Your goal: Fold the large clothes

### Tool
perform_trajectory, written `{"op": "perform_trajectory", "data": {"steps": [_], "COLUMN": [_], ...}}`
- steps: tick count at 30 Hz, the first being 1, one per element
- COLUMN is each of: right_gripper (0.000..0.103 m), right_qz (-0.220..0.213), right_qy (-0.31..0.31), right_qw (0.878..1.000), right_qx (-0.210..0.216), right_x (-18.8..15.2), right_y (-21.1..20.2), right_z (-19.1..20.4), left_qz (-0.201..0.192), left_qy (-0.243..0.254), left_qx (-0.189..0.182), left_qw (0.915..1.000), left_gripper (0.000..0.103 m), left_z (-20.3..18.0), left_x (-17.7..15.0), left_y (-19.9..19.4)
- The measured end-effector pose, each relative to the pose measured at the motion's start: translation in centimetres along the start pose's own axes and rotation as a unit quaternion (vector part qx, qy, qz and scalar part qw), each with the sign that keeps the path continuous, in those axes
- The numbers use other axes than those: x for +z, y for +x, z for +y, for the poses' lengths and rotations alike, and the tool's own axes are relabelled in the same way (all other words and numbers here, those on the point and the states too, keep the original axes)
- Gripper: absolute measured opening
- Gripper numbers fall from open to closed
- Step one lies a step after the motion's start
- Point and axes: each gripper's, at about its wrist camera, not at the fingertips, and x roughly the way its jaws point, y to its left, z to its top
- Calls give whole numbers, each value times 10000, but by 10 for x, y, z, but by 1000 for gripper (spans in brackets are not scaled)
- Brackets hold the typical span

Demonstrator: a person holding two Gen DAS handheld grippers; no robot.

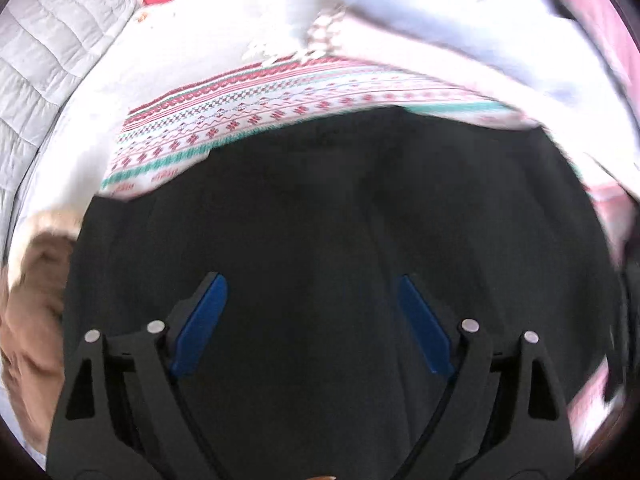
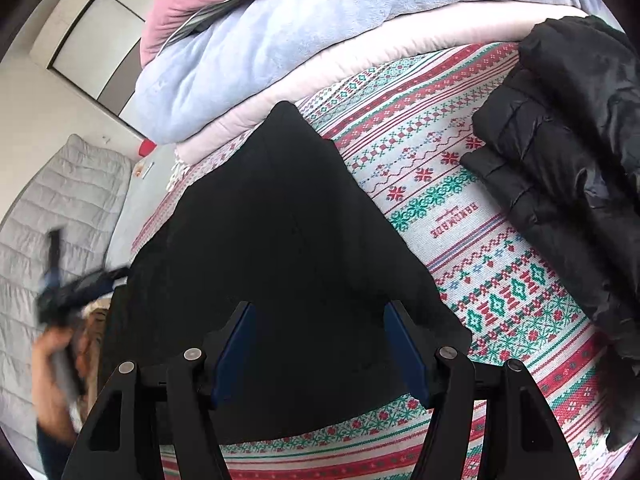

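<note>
Currently, the black garment lies flat on the patterned blanket covering the bed, its edges drawn into a neat panel. Both tongs are spread and grip nothing: the left tongs hover above the dark cloth, the right tongs above its near edge. To fold well, pinch matching corners, lift evenly and align the hems. A black puffer jacket lies to the right; stacked duvets sit behind. A grey quilted pad lies beside the bed.
</note>
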Motion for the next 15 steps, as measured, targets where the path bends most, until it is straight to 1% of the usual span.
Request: {"op": "perform_trajectory", "data": {"steps": [1,2,4,6,8,10,12,13,15], "right_gripper": [67,67,68,68,68,68,68,68,68], "right_qz": [27,58,70,59,25,-4,29,72,212], "right_qy": [-14,-33,-52,-51,-53,-120,-143,-104,57], "right_qw": [10000,9999,9999,9998,9997,9998,9998,9998,9995], "right_qx": [32,81,131,188,235,161,128,136,248], "right_x": [-1,-2,-4,-5,-7,-9,-10,-11,-15], "right_y": [0,0,0,-2,-4,-6,-5,-4,-3], "right_z": [1,3,6,7,8,7,5,2,-7], "left_qz": [-87,-126,-163,-260,-202,-96,-26,-57,-70], "left_qy": [55,145,252,256,258,228,28,-63,-42], "left_qx": [-142,-315,-485,-561,-460,-119,-317,-381,-334], "left_qw": [9998,9993,9984,9978,9984,9996,9995,9992,9994], "left_gripper": [88,88,88,88,88,89,90,92,93], "left_z": [-3,-9,-15,-22,-25,-23,-16,-13,-13], "left_x": [-20,-50,-85,-116,-130,-135,-136,-135,-133], "left_y": [-14,-28,-36,-39,-27,-4,10,13,13]}}
